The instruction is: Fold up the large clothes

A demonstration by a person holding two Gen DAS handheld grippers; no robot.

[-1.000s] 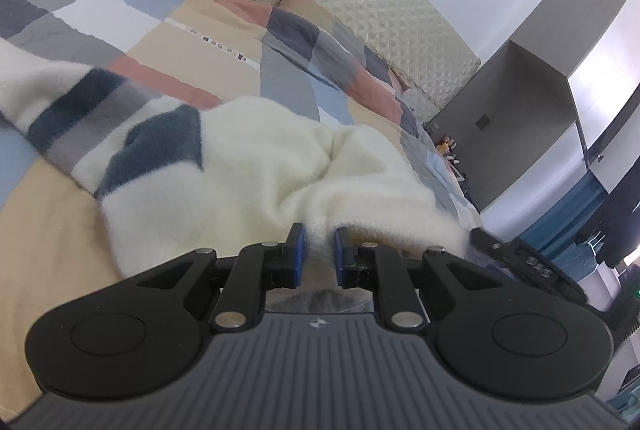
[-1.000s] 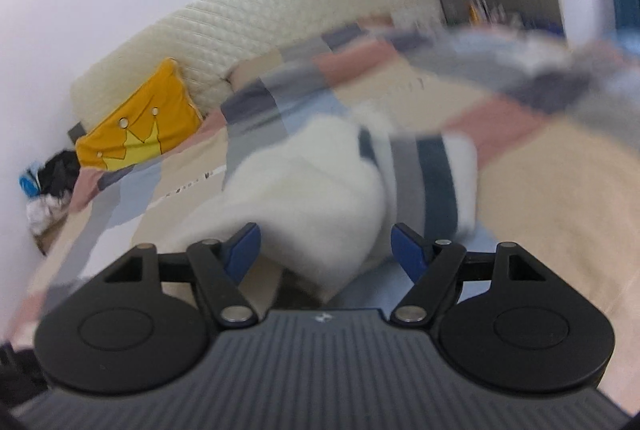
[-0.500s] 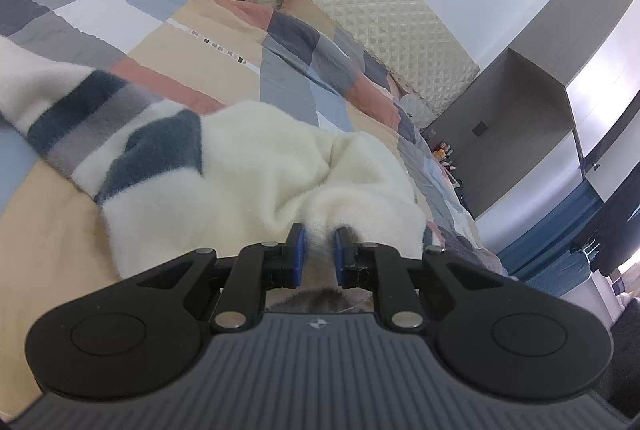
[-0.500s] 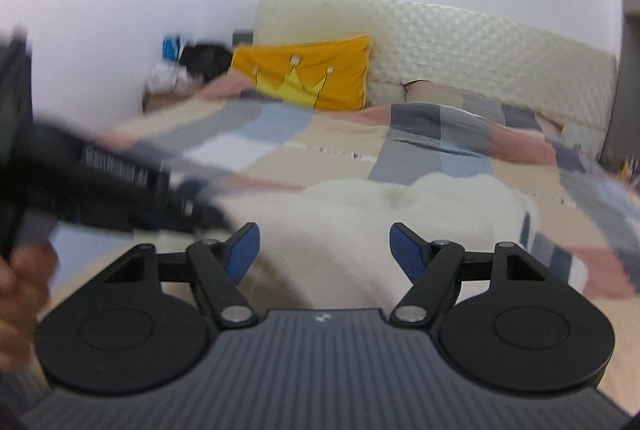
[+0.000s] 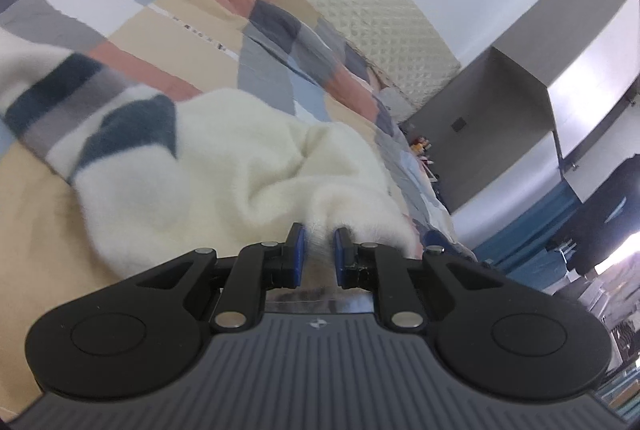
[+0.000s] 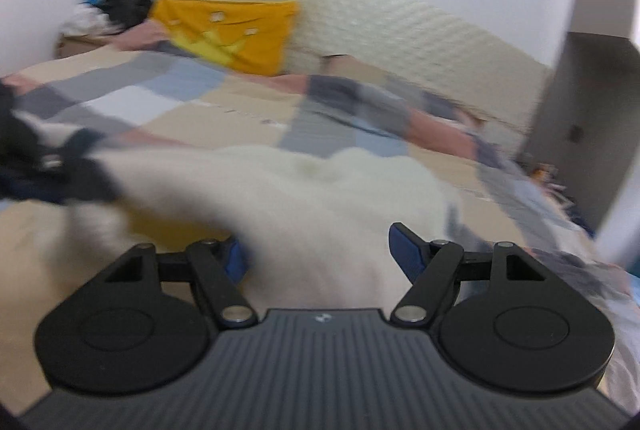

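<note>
Loosely bunched fluffy cream sweater (image 5: 224,165), navy-and-grey striped sleeve, checked bedspread (image 5: 132,13)

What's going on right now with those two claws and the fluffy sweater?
Left gripper pinched shut on the cream sweater. Right gripper open, sweater between its pads, no grip. Sweater bunched on the patchwork bedspread. Nothing in the way.

The left gripper (image 5: 319,244) has a grey ribbed housing with a small emblem, flanked by two round black discs. Black linkage arms with silver rivet pins carry blue pads (image 5: 297,250) on the jaws. The right gripper (image 6: 316,254) is built the same: grey ribbing, black discs, silver pins, blue pads (image 6: 406,250).
</note>
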